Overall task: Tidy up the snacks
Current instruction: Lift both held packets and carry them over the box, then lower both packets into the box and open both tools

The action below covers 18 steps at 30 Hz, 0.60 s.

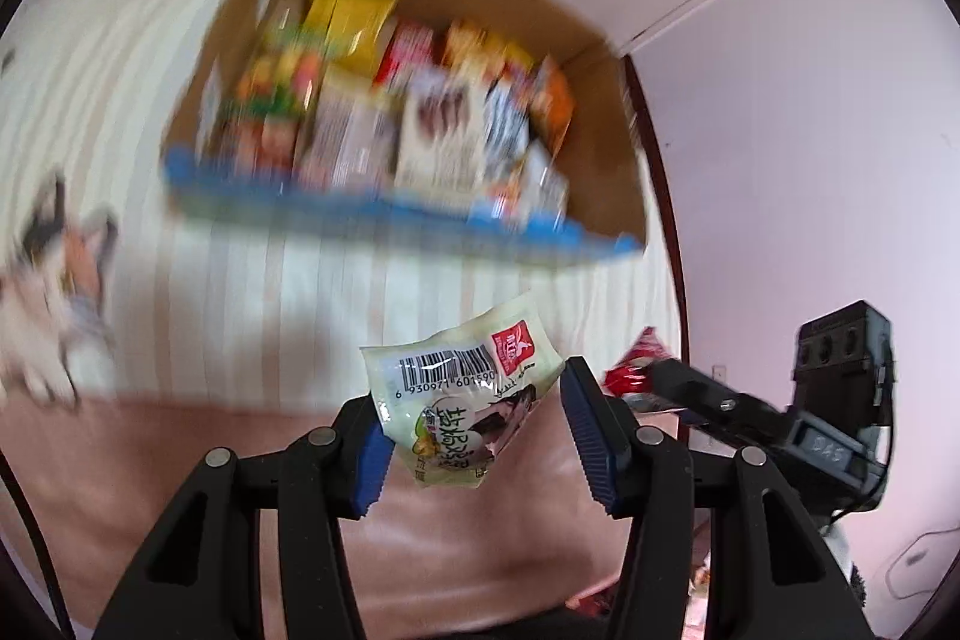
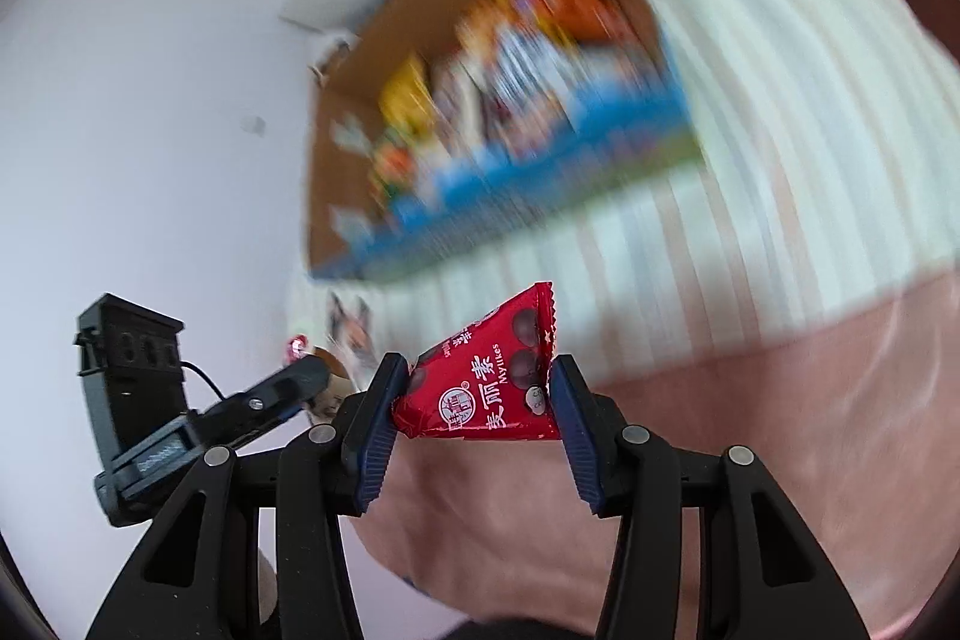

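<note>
- Two packets in hand, one per gripper, both carried above the bed.
- Left gripper (image 1: 474, 436): jaws part-closed on a pale snack packet (image 1: 465, 394); the left blue pad presses its edge, while contact at the right pad is hard to confirm. Packet stands roughly on end, barcode uppermost, long axis running away from the jaws toward the box.
- Right gripper (image 2: 477, 403): jaws narrowed on a red chocolate packet (image 2: 486, 388), pinched across its broad lower end; the tapered, crimped end points up and away, toward the box.
- Each gripper shows at the edge of the other's view, so the two ride side by side, near one another.
- Cardboard snack box (image 1: 606, 160): open top, blue trim along its near edge, already crowded with upright packets; detail blurred. It lies ahead of and above both jaws in each view, well apart from them.
- Nearer hand: cannot tell; the box sits about equally far from each.
- Striped bedcover (image 1: 252, 280): pale, beneath the box; a pink sheet (image 1: 300, 460) lies nearer.
- Judgement: the coming move is a forward carry over the near blue edge, then release into a gap.
</note>
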Each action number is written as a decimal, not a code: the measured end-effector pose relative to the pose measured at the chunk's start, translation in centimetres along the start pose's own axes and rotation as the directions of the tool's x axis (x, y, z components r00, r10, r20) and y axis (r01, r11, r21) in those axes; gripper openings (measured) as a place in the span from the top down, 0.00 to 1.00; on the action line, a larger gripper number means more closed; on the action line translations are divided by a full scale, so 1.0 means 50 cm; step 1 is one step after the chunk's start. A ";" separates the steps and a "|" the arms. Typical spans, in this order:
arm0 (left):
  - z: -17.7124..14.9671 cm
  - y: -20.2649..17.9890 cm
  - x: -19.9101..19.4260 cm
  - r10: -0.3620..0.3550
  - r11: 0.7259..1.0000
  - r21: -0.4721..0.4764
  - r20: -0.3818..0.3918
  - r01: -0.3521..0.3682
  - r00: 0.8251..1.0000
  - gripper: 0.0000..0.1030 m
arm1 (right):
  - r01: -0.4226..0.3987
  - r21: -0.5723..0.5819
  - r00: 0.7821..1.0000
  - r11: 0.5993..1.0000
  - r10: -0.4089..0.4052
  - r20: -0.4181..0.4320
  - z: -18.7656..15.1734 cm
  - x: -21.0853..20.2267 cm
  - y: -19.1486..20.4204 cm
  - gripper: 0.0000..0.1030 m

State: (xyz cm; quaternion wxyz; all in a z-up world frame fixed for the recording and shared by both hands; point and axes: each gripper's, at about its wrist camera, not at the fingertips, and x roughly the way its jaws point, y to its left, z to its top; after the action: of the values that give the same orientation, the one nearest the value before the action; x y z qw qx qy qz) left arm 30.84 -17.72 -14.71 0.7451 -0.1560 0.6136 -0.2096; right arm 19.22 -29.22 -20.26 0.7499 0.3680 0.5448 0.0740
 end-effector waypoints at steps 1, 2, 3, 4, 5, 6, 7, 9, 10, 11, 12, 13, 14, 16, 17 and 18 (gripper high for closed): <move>0.025 -0.006 -0.009 0.009 1.000 0.015 0.015 -0.009 1.000 0.52 | -0.002 -0.017 1.000 1.000 0.003 0.024 0.021 -0.013 0.017 0.50; 0.050 -0.015 -0.014 0.019 0.999 0.029 0.029 -0.020 0.999 0.52 | 0.005 -0.036 0.998 0.999 -0.003 0.057 0.044 -0.019 0.043 0.50; 0.073 -0.022 -0.015 0.030 0.999 0.043 0.040 -0.031 0.999 0.52 | 0.016 -0.052 0.997 0.998 -0.012 0.079 0.066 -0.025 0.059 0.50; 0.104 -0.031 -0.015 0.049 0.997 0.059 0.054 -0.053 0.997 0.52 | 0.030 -0.071 0.995 0.997 -0.023 0.102 0.088 -0.033 0.073 0.50; 0.128 -0.038 -0.013 0.066 0.995 0.069 0.063 -0.070 0.996 0.52 | 0.047 -0.085 0.992 0.995 -0.037 0.124 0.114 -0.038 0.086 0.50; 0.153 -0.042 -0.011 0.081 0.993 0.075 0.071 -0.086 0.994 0.51 | 0.063 -0.095 0.989 0.993 -0.049 0.142 0.138 -0.040 0.098 0.50; 0.182 -0.043 -0.013 0.100 0.991 0.086 0.073 -0.106 0.992 0.51 | 0.090 -0.111 0.984 0.990 -0.071 0.164 0.164 -0.043 0.109 0.50; 0.227 -0.042 -0.004 0.137 0.986 0.091 0.071 -0.143 0.988 0.49 | 0.156 -0.143 0.971 0.977 -0.125 0.205 0.198 -0.038 0.130 0.50; 0.259 -0.040 0.009 0.158 0.982 0.088 0.075 -0.165 0.985 0.49 | 0.190 -0.156 0.964 0.969 -0.153 0.219 0.221 -0.032 0.136 0.50; 0.281 -0.037 0.020 0.181 0.978 0.092 0.071 -0.187 0.981 0.49 | 0.216 -0.163 0.958 0.963 -0.176 0.228 0.238 -0.022 0.141 0.48; 0.301 -0.034 0.034 0.213 0.971 0.095 0.066 -0.219 0.975 0.49 | 0.247 -0.169 0.951 0.954 -0.205 0.231 0.256 -0.012 0.143 0.48; 0.326 -0.029 0.051 0.254 0.960 0.105 0.057 -0.259 0.966 0.49 | 0.275 -0.166 0.944 0.947 -0.234 0.233 0.276 -0.001 0.140 0.44; 0.342 -0.026 0.066 0.282 0.952 0.114 0.050 -0.286 0.958 0.49 | 0.297 -0.161 0.938 0.941 -0.256 0.234 0.291 0.010 0.136 0.33; 0.370 -0.013 0.094 0.350 0.928 0.121 0.048 -0.354 0.935 0.45 | 0.353 -0.155 0.921 0.923 -0.315 0.228 0.317 0.030 0.126 0.16; 0.382 -0.006 0.104 0.375 0.918 0.116 0.059 -0.379 0.925 0.38 | 0.386 -0.151 0.909 0.910 -0.348 0.228 0.327 0.040 0.118 0.14; 0.386 -0.001 0.111 0.385 0.913 0.119 0.070 -0.391 0.920 0.31 | 0.411 -0.153 0.900 0.899 -0.374 0.223 0.334 0.054 0.112 0.14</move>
State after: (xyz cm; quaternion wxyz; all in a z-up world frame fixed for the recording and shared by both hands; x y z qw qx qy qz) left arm 50.64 -21.06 -15.55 0.7941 0.0131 0.6004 -0.0936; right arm 36.46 -31.68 -16.53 0.8299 0.1796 0.5247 -0.0608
